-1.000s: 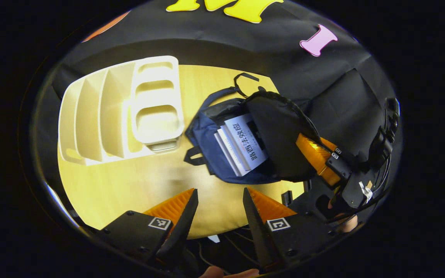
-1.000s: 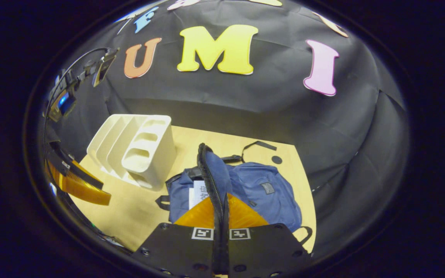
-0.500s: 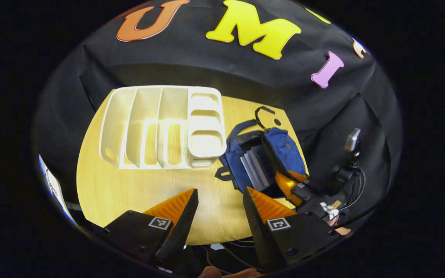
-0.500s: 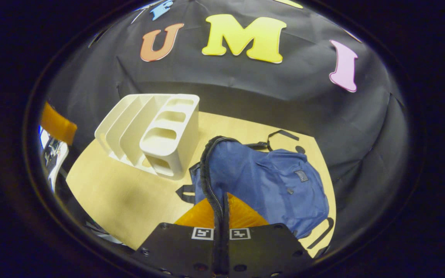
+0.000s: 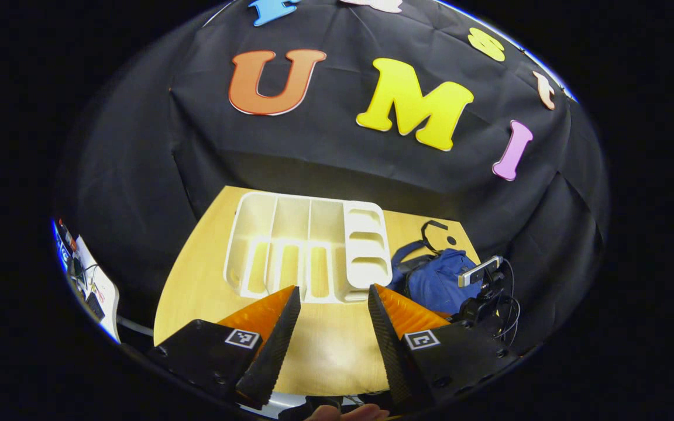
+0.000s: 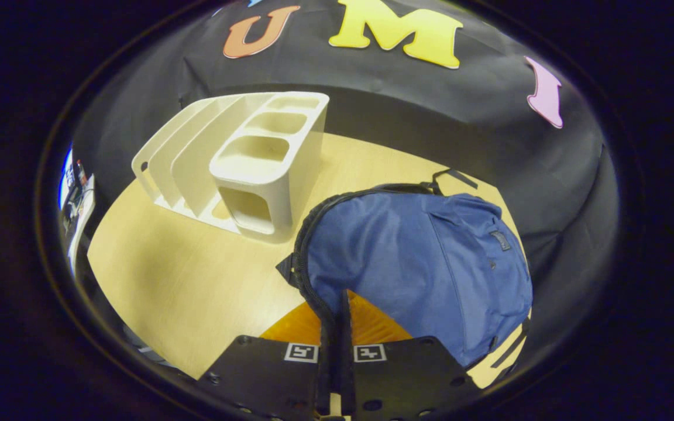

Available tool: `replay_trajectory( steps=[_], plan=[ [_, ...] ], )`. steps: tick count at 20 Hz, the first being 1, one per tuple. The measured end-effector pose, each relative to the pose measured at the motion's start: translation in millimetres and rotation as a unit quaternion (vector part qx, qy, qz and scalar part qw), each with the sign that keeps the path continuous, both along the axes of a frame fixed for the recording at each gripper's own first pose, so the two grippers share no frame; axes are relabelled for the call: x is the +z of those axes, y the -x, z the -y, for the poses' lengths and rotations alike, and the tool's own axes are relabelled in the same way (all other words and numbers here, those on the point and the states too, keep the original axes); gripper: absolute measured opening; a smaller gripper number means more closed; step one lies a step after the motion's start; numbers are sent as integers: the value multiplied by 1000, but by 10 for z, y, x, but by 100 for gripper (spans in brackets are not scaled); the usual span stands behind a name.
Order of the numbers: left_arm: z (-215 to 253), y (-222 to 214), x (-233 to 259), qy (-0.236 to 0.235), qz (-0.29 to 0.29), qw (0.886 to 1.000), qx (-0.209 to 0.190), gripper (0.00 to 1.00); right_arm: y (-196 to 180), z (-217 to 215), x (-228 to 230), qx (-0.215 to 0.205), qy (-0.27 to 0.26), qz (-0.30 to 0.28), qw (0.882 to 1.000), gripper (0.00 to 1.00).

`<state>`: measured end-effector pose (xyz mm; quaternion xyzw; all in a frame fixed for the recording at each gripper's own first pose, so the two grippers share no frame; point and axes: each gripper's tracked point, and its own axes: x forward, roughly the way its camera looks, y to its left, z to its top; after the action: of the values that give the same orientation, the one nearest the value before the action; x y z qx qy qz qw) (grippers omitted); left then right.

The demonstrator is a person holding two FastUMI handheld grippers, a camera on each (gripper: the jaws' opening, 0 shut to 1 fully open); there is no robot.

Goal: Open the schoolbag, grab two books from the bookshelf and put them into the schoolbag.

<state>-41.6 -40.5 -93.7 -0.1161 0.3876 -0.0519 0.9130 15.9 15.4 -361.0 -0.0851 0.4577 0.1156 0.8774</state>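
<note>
In the left gripper view, the left gripper (image 5: 330,318) hangs above the near edge of the pale wooden tabletop (image 5: 202,292) with its fingers spread wide and nothing between them. Ahead of it stands the white bookshelf (image 5: 308,251), its upright slots bare, with three stacked cubbies at its right end. Just to the right of the bookshelf lies the blue schoolbag (image 5: 433,280), partly hidden behind the right gripper's camera rig and cables. In the right gripper view, the right gripper (image 6: 334,316) is clamped, both fingers pressed together on the black zippered edge of the schoolbag's flap (image 6: 313,292). The blue flap (image 6: 407,263) lies draped over the schoolbag, covering its opening, so the inside cannot be seen. The schoolbag sits on the tabletop (image 6: 196,280) just beside the bookshelf (image 6: 243,158), with a black strap (image 6: 451,175) trailing off its far end.
</note>
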Motion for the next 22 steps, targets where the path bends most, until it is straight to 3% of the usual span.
replay_trajectory(
  steps=[5,6,7,8,9,14,18,22],
  plan=[
    [-216,-38,85,1,24,999,27,75,63,-182,-77,-8,-29,-20,999,54],
    [-238,-66,115,2,30,999,31,75,73,-224,-2,-6,-34,-14,999,63],
    [-272,-77,141,2,38,999,36,75,64,-259,98,-1,-40,-4,999,79],
    [-290,-117,172,-3,47,998,39,75,49,-313,219,5,-50,8,999,82],
    [-300,-148,204,-4,55,998,38,75,27,-364,350,9,-62,22,998,94],
    [-342,-445,546,-24,133,990,34,76,-224,-392,1483,0,-115,154,981,95],
    [-366,-728,919,-51,207,976,35,83,-409,-128,2603,-25,-119,294,948,95],
    [-298,-800,1230,-54,259,963,45,95,-395,107,3368,-54,-114,390,912,95]
  ],
)
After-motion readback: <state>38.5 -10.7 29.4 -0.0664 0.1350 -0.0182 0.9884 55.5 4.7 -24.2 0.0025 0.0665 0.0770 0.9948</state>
